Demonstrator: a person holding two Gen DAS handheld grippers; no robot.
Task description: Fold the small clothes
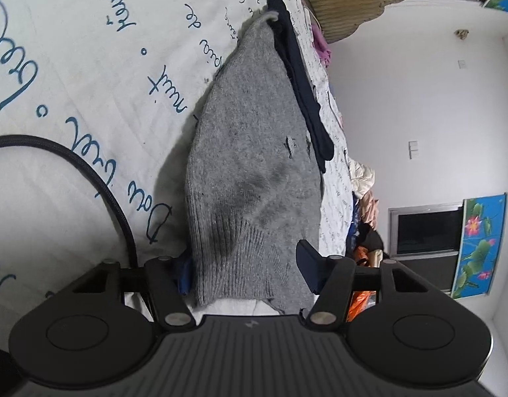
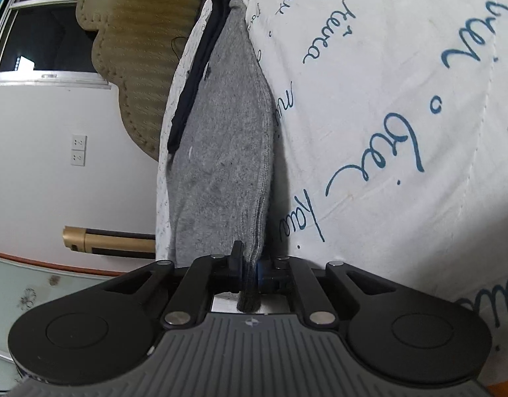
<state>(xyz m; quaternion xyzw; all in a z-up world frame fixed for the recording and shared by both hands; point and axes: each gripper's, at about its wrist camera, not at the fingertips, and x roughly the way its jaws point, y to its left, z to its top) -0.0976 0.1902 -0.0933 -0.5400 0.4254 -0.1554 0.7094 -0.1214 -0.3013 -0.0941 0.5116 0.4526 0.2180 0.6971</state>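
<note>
The gray knit [image 1: 254, 172] lay on the bed's quilt [image 1: 88, 66], stretched between my two grippers, with a dark garment [image 1: 303, 92] along its far edge. From the left wrist I saw its broad face, ribbed hem nearest me, smudged with darker patches and a few small black marks. The right wrist showed it [image 2: 220, 152] edge-on instead, a narrow folded strip with stacked ribbed layers. The right gripper [image 2: 250, 273] had its jaws clamped tight on that hem. The left gripper [image 1: 247, 274] stood about half open with the hem between its fingers; the knit hid the left pad, so I could not tell whether either pad pressed on it. Only the left view caught the clothes pile [image 1: 366, 205] past the bed and a cable [image 1: 98, 178] across the quilt; only the right showed the headboard [image 2: 138, 49].
</note>
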